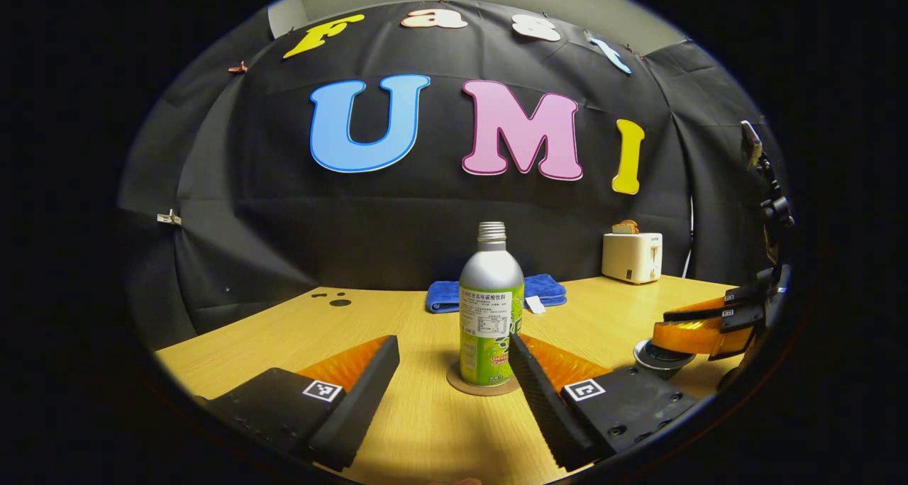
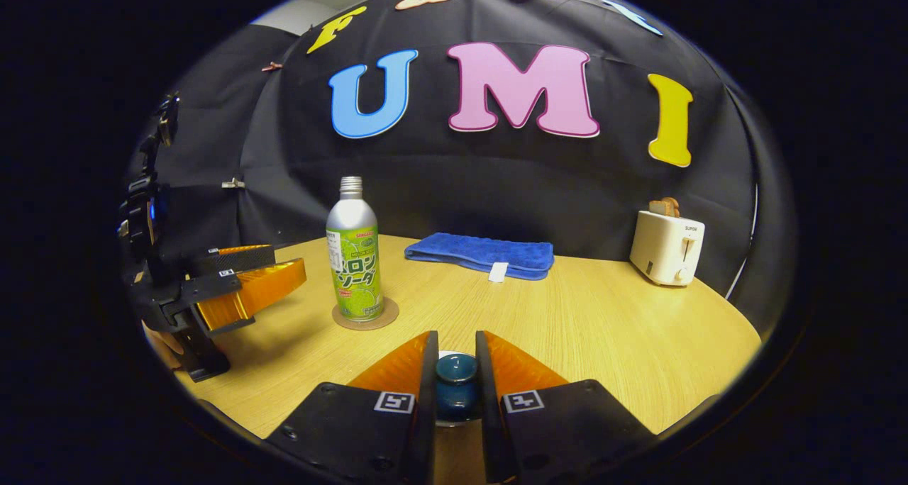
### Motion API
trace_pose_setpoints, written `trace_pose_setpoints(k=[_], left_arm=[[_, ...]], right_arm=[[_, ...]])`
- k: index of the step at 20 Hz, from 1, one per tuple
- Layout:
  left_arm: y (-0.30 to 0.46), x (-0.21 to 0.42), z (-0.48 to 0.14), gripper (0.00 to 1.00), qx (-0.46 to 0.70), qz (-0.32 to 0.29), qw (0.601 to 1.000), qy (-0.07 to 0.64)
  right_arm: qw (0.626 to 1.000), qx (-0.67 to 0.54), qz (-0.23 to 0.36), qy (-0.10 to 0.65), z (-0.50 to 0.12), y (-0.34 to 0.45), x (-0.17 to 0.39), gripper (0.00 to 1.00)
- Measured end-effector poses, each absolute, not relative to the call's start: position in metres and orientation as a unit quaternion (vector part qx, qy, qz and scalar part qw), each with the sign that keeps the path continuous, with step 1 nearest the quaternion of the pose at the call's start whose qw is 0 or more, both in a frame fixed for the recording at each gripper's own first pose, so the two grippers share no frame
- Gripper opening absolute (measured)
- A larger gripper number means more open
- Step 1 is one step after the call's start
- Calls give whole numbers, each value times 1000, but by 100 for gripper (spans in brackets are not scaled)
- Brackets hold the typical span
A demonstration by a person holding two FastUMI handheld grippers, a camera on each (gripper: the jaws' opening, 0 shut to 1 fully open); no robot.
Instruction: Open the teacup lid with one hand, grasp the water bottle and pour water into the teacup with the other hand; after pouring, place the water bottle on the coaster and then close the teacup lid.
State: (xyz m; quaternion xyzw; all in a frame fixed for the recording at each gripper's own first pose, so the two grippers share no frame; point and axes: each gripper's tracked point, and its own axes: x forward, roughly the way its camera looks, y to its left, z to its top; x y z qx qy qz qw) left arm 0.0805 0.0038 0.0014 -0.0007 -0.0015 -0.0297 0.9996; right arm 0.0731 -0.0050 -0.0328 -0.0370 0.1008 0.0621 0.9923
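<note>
Two risks: the lid knob (image 2: 455,382) could slip from the right gripper (image 2: 455,371) if it lifts off-centre, and the uncapped water bottle (image 1: 491,308) could tip if the left gripper (image 1: 454,371) closes unevenly.
Right gripper: clenched on the lid knob, both fingers (image 2: 425,378) pressing its sides; in the left gripper view it hangs over the teacup (image 1: 656,357).
Teacup: near edge of the table (image 2: 603,329), right of the bottle; lid appears to be on, though the seating is hard to tell.
Left gripper: spread wide, holding nothing; one finger (image 1: 528,371) looks just beside the bottle's base, contact unclear.
Water bottle: upright on the coaster (image 2: 365,315), between the open fingers.
Stage, as a judgement: either opening the lid or closing it.
Farther back: blue towel (image 2: 482,254), then toaster (image 2: 667,247) by the wall.
</note>
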Motion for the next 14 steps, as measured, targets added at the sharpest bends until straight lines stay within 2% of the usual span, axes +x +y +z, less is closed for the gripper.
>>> trace_pose_setpoints(k=[6, 9, 11, 12, 13, 14], left_arm=[[4, 80, 1, 98, 0, -30, 1000, -2], [4, 81, 1, 98, 0, -30, 1000, -2], [6, 80, 1, 98, -1, -27, 1000, -1], [6, 78, 0, 98, -1, -25, 1000, -1], [5, 76, 1, 98, -1, -25, 1000, -2], [5, 73, 0, 98, -1, -25, 1000, -2]], right_arm=[[991, -31, 64, 113, -36, -4, 74, 33], [993, -25, 57, 97, -28, -4, 67, 40], [996, -22, 51, 62, -16, -7, 61, 51], [998, -19, 47, 42, -11, -10, 58, 64], [999, -16, 42, 20, -4, -13, 54, 69], [999, -13, 37, 1, 1, -15, 50, 78]])
